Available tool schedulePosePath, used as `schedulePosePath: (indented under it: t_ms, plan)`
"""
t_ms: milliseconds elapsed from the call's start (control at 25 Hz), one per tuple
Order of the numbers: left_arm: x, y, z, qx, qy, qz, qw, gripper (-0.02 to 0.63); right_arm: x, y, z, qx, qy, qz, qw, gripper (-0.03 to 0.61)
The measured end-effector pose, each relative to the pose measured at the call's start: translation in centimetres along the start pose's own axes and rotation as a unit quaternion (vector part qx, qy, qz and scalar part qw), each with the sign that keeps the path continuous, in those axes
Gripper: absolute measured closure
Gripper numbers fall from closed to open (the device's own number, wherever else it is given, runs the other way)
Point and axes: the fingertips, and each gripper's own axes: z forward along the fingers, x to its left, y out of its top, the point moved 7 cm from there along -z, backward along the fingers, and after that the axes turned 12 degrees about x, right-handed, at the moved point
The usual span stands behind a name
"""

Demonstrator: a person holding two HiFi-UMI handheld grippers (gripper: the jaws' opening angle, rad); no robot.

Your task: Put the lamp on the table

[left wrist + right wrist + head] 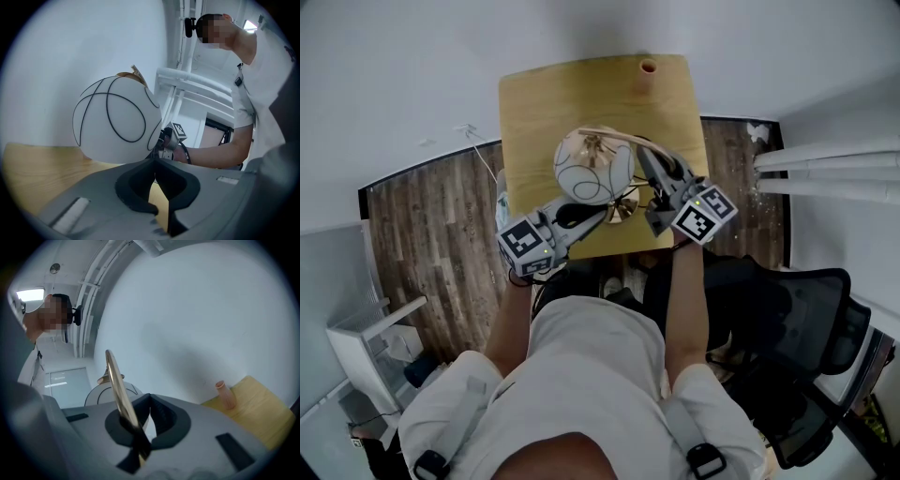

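White walls are closing in a corner around a wood table [534, 103] that is standing on a dark plank floor [422, 234]. At the far left a white shelf [366, 347] is sitting low by the wall. The left gripper [602, 214] is reaching in from the table's near left edge, pointing at the brass base [620, 213]. In its own view the left gripper [155, 161] is showing its jaws meeting at the tips, with only bare table visible in the slit lower down and nothing seen between them. Just past those tips the lamp [117, 122] is filling the view, its white globe with thin black lines sitting low over the wood. From above, the lamp [592, 167] is hanging over the near half of the table, with the base near the front edge. Whether the base is resting on the wood cannot be told. A curved brass stem [628, 139] is arching from the globe's top over to the right. The right gripper [645, 157] is coming in from the near right. In its own view the right gripper [150, 399] is clamping the stem [115, 380] deep between its jaws, the globe showing behind. A small pink vase [648, 73] is standing upright at the far edge, well apart from the lamp. White pipes [825, 169] are running along the right wall, and a black chair [806, 319] is sitting at the person's right.
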Motion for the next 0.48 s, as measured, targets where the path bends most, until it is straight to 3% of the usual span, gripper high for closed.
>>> schedulePosePath:
  t_ms: [480]
  plan:
    - [-1.4, -0.8, 0.3, 0.005, -0.004, -0.008, 0.9999, 0.615, 0.5, -0.7, -1.2, -0.015, -0.012, -0.007, 1.0, 0.577]
